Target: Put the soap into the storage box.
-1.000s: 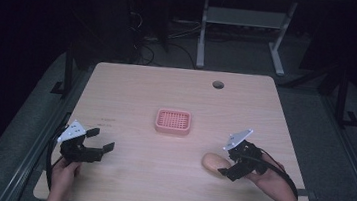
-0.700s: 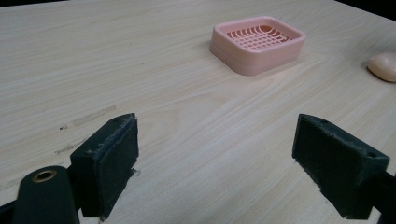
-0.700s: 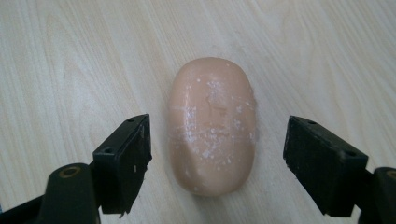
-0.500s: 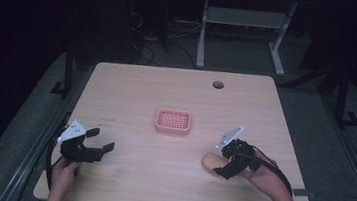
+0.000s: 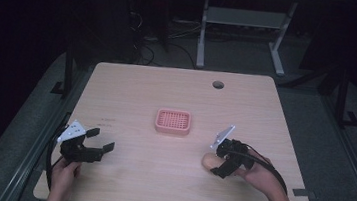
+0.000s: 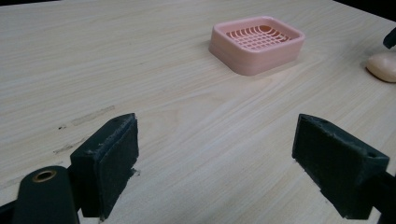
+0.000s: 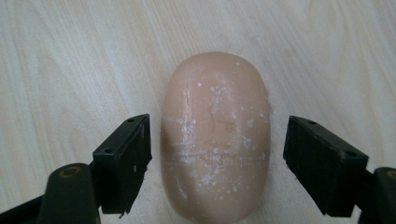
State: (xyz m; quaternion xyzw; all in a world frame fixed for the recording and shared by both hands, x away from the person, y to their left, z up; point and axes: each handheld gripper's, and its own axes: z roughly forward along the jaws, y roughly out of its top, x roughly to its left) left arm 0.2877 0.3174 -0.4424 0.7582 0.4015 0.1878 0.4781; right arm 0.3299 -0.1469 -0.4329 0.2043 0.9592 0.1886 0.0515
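Observation:
A peach oval soap bar [image 7: 215,135] lies flat on the wooden table [image 5: 141,96]. My right gripper [image 7: 217,161] is open, its jaws standing on either side of the soap with small gaps, not touching it. In the high view that gripper [image 5: 219,161] sits at the table's right front with the soap [image 5: 209,160] at its tips. A pink slotted soap dish [image 5: 173,121] rests mid-table, also seen in the left gripper view as the dish [image 6: 257,43]. My left gripper [image 5: 101,141] hovers open at the left front, holding nothing; its pads [image 6: 109,156] stand wide apart.
A round cable hole [image 5: 218,84] sits near the table's far edge. Bare wood lies between the dish and both grippers. Beyond the table stand a desk frame [image 5: 244,32] and dark floor with cables.
My right gripper has slid left and down over the soap, so its jaws now straddle the bar. The left gripper has stayed put.

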